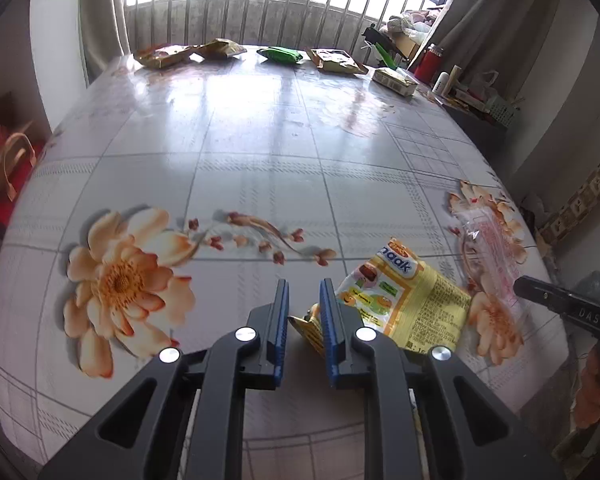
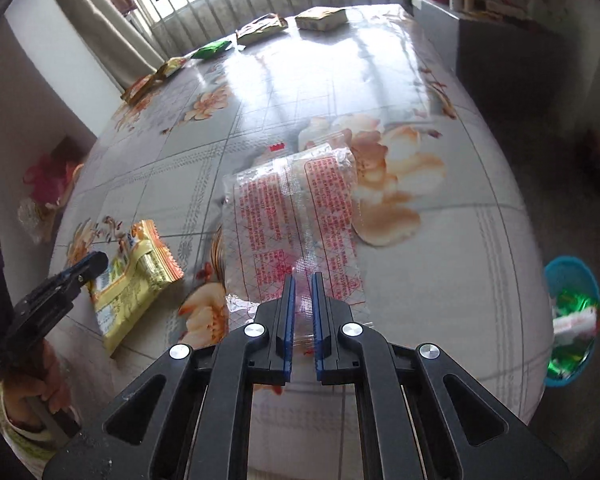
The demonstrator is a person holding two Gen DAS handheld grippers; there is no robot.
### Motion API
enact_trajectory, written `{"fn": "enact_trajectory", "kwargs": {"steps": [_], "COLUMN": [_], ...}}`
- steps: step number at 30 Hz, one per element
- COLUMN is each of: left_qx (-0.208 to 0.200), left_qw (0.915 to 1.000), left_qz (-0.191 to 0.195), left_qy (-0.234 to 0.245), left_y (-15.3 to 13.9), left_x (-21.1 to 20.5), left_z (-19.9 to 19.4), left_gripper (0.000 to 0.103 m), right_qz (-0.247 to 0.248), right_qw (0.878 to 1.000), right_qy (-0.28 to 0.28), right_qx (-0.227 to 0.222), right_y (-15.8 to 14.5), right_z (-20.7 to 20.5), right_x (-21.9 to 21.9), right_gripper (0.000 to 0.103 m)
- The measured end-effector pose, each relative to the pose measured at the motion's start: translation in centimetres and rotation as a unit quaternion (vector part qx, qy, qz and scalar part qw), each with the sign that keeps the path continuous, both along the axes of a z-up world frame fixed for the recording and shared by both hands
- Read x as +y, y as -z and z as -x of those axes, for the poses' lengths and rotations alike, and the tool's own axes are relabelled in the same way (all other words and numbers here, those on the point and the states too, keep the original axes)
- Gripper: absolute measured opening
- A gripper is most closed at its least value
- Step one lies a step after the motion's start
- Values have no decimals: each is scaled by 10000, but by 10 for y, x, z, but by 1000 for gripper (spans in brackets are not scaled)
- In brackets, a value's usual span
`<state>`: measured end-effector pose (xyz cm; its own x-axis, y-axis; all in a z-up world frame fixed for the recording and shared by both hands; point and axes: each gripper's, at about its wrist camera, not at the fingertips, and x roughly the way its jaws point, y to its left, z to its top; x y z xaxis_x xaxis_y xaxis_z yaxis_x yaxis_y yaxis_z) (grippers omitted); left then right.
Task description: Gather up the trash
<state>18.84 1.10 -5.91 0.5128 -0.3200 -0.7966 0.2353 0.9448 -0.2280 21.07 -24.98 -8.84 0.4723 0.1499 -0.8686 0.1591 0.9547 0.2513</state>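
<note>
A yellow snack wrapper (image 1: 404, 296) lies on the flowered table (image 1: 260, 140). My left gripper (image 1: 304, 286) is shut on its crumpled near corner. In the right wrist view the same wrapper (image 2: 136, 280) has the left gripper (image 2: 96, 264) at its left edge. A clear wrapper with red print (image 2: 292, 208) lies flat in front of my right gripper (image 2: 302, 280), whose blue pads pinch its near end. In the left wrist view that clear wrapper (image 1: 488, 248) lies at the right, with the right gripper (image 1: 520, 284) at its near end.
A blue bin (image 2: 572, 276) holding green and white wrappers stands on the floor off the table's right edge. Several snack packets (image 1: 280, 55) line the far edge by the barred window. A cluttered side shelf (image 1: 460, 88) stands at the far right. A hand (image 2: 32, 380) holds the left gripper.
</note>
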Motion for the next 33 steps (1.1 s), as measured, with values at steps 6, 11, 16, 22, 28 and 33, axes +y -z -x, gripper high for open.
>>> {"fn": "enact_trajectory", "kwargs": {"steps": [6, 11, 16, 22, 28, 33], "left_qx": [414, 372, 267, 257, 795, 1163], "left_qw": [9971, 9972, 9984, 9985, 9867, 9754], "left_qz": [620, 635, 465, 399, 1192, 1681], "left_qy": [116, 159, 194, 289, 769, 831], "left_y": [0, -1, -1, 0, 4, 9], "left_x": [0, -2, -7, -11, -5, 2], "left_z": [28, 39, 40, 42, 49, 46], "left_gripper": [20, 26, 26, 26, 32, 34], "right_qz": [-221, -120, -507, -1167, -1031, -1280], "right_qw": [9985, 9929, 9882, 9885, 9912, 9889], "right_qy": [263, 433, 163, -568, -740, -674], "right_qx": [-420, -1104, -1437, -775, -374, -341], "right_y": [-14, -42, -53, -12, 13, 21], "right_z": [29, 52, 79, 68, 48, 45], "right_x": [-8, -14, -2, 57, 80, 74], "right_gripper": [34, 47, 31, 11, 5, 1]}}
